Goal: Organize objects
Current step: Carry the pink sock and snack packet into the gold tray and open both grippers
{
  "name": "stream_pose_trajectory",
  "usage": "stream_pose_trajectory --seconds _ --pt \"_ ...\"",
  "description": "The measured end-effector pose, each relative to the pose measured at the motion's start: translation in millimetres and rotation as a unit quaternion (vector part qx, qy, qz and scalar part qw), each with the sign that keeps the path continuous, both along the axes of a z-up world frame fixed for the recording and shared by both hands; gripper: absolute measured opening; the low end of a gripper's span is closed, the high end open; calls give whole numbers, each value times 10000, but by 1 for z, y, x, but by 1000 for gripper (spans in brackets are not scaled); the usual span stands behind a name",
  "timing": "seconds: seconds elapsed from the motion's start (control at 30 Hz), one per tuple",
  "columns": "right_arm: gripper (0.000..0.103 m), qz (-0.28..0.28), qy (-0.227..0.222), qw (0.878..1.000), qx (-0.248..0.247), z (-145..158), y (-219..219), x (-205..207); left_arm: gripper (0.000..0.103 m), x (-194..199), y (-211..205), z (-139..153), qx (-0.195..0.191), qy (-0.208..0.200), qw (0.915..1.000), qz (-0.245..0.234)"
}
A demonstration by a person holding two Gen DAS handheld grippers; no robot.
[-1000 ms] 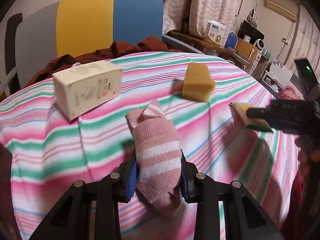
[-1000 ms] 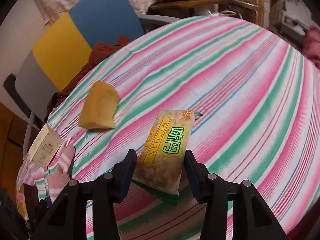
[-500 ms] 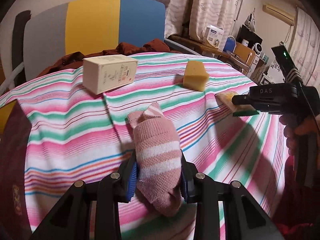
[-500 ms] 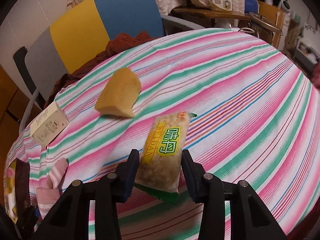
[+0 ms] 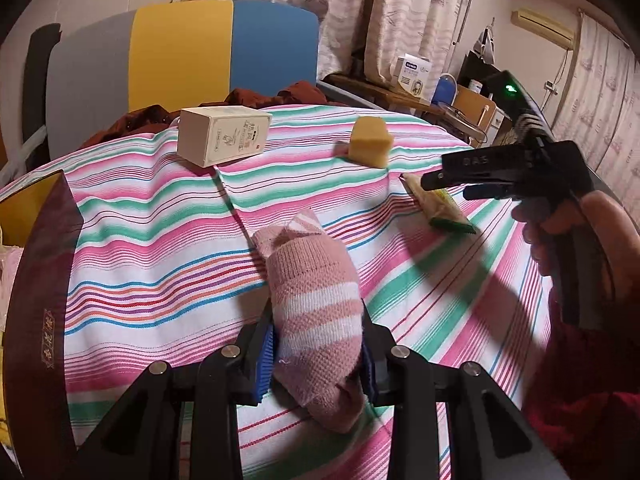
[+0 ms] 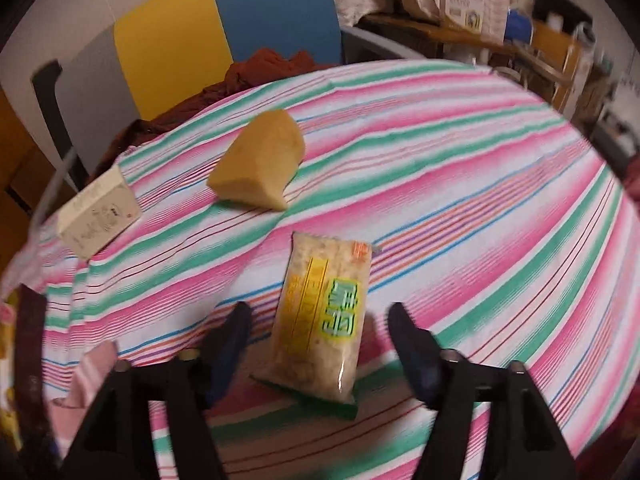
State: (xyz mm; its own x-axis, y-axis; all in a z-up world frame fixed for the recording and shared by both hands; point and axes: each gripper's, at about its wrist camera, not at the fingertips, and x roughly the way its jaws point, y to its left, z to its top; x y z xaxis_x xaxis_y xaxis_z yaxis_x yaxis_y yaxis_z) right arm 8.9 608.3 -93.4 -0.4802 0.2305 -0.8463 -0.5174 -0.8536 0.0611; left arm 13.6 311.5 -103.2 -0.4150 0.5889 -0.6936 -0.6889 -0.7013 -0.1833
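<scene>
My left gripper (image 5: 318, 354) is shut on a pink-and-white striped sock (image 5: 316, 304), held just above the striped tablecloth (image 5: 152, 240). My right gripper (image 6: 320, 344) is open, its jaws wide apart on either side of a yellow-green snack packet (image 6: 320, 320) that lies on the cloth; the packet also shows in the left wrist view (image 5: 438, 206) under the right gripper (image 5: 444, 184). A yellow sponge (image 6: 258, 168) and a white carton box (image 6: 98, 216) lie farther back; both also show in the left wrist view, the sponge (image 5: 370, 142) and the box (image 5: 222, 136).
A dark brown box edge (image 5: 44, 308) stands at the left of the table. A grey, yellow and blue chair (image 5: 180, 52) with a rust-red cloth (image 5: 276, 96) sits behind the table. Shelves with clutter (image 5: 448, 88) stand at the back right.
My right gripper has opened and let go of the snack packet, which now lies on the cloth. My left gripper has drawn back towards the near-left, still holding the sock.
</scene>
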Motion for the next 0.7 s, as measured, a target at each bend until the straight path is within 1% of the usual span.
stream_pose_trajectory --seconds 0.03,0.1,0.13,0.23,0.33,0.57,0.7 --pt "74 49 -157 9998 121 -4 -3 -5 34 0 1 -1 1 7 10000 -2" --pt "67 162 -440 9987 202 -14 -6 -13 34 1 1 -1 -19 41 10000 -21" --pt "52 251 -628 9975 209 -21 -8 -17 34 1 0 -1 -23 51 10000 -30" --pt "46 340 -496 9978 267 -16 -10 -16 34 3 -3 2 21 -3 10000 -21" --pt "46 408 -377 9984 95 -12 -10 -10 34 6 -8 6 125 -31 9999 -23" --pt "46 548 69 9985 -25 9 -20 9 34 21 -23 30 349 168 9991 -153" --pt "46 720 318 9965 -285 20 -47 18 34 25 -43 41 505 155 9986 -69"
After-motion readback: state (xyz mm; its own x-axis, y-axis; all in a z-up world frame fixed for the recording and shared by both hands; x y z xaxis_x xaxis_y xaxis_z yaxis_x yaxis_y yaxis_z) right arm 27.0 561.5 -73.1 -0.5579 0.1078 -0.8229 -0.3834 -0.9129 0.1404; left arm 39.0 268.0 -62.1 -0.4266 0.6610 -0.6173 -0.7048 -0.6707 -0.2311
